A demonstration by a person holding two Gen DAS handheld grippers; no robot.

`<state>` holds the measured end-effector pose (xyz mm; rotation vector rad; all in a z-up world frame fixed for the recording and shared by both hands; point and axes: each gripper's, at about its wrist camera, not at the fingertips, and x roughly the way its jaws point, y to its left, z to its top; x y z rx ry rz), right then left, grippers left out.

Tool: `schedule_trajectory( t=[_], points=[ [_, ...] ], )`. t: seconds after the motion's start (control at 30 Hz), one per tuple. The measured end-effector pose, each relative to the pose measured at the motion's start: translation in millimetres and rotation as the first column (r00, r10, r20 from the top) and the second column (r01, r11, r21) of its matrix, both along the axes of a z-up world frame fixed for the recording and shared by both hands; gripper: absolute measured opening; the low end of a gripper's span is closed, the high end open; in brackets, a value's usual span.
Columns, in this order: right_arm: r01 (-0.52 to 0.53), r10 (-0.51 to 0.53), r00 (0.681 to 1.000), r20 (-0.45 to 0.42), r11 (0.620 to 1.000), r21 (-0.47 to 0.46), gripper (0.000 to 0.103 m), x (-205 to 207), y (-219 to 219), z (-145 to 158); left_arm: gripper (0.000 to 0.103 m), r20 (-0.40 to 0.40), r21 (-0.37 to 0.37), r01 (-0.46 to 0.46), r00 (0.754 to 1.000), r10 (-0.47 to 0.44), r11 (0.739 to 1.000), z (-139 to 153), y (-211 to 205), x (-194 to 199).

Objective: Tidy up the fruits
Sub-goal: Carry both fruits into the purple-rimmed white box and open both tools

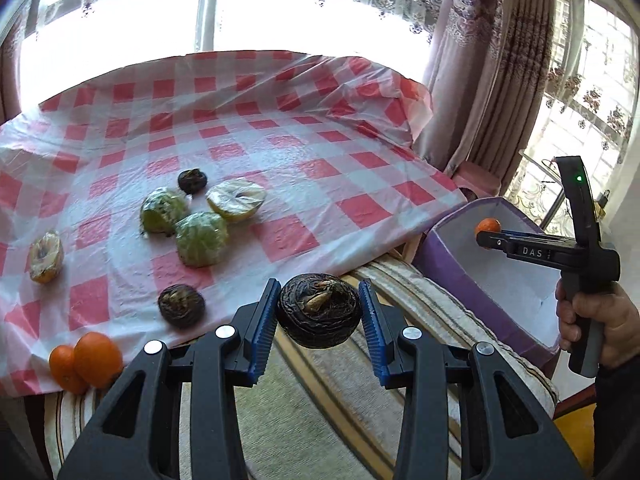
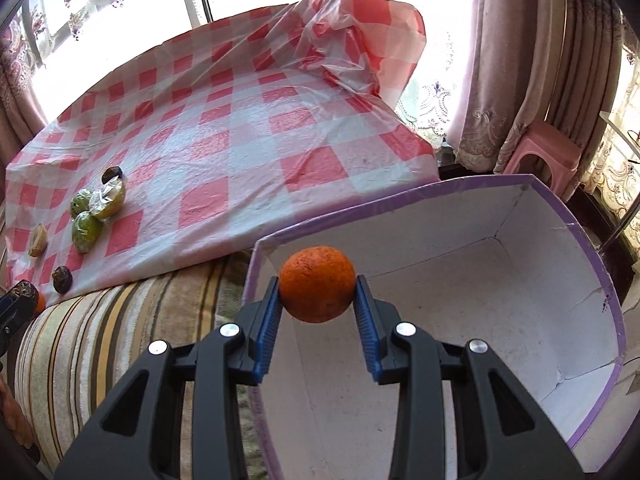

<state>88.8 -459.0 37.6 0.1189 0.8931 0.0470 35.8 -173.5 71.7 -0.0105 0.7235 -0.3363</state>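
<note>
- The checked plastic sheet (image 1: pixel 224 128) covers the raised surface, its near edge draped over a striped blanket (image 1: pixel 320 400); its far right corner is bunched up against the window.
- The purple box (image 2: pixel 440 208) stands off the sheet's right edge on the blanket, open at the top, white inside, floor bare where it shows; its near wall is cut off by the frame.
- The right gripper (image 2: pixel 317 292) reaches level over the box's near-left rim, jaws clamped on an orange (image 2: pixel 317 289) held above the box interior. In the left wrist view a hand (image 1: pixel 600 320) holds its handle from below.
- The left gripper (image 1: pixel 319 312) points forward above the blanket, just short of the sheet's near edge, jaws clamped on a dark wrinkled fruit (image 1: pixel 319 311) held clear of the surface.
- Open sheet lies between the fruit on the left and the box on the right.
- Two wrapped green fruits (image 1: pixel 184 224) sit touching, with a wrapped yellow half (image 1: pixel 236 200) just beside them.
- Another wrapped yellow piece (image 1: pixel 46 256) lies near the left edge, its wrapping blurring what it is.
- Two oranges (image 1: pixel 86 360) touch each other at the sheet's near-left edge.
- Two more dark fruits lie loose: one (image 1: pixel 181 305) near the front edge, one (image 1: pixel 192 181) behind the green pair.
</note>
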Motion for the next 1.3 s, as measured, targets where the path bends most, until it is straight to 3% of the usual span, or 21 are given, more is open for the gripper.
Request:
schedule_trajectory(
  t=[0.23,0.6,0.77,0.97,1.17,1.3],
  points=[
    [0.08,-0.08,0.997,-0.016,0.997,0.0,0.036,2.2,-38.4,-10.7,0.038,-0.003,0.044,0.176,0.984,-0.176,0.983,4.2,-80.5,26.6],
    [0.167,-0.168,0.984,-0.064,0.986,-0.014,0.036,2.2,-76.3,-29.6,0.038,-0.1,0.127,0.383,0.923,-0.372,0.915,-19.0,-196.7,55.1],
    [0.196,-0.195,0.975,-0.104,0.981,-0.003,0.037,7.8,-87.5,-39.2,0.038,-0.134,0.197,0.423,0.905,-0.403,0.884,-32.6,-227.7,62.9],
    [0.238,-0.252,0.964,-0.086,0.961,-0.141,0.038,18.4,-97.4,-38.8,0.038,-0.16,0.327,0.428,0.904,-0.397,0.843,-60.1,-252.8,72.1],
    [0.249,-0.27,0.955,-0.12,0.954,-0.169,0.038,24.6,-108.3,-49.5,0.038,-0.2,0.385,0.446,0.895,-0.398,0.808,-78.3,-263.5,74.6],
    [0.236,-0.26,0.957,-0.125,0.955,-0.178,0.038,26.9,-105.0,-51.7,0.038,-0.229,0.398,0.449,0.893,-0.387,0.8,-90.7,-264.6,77.6]
  ],
)
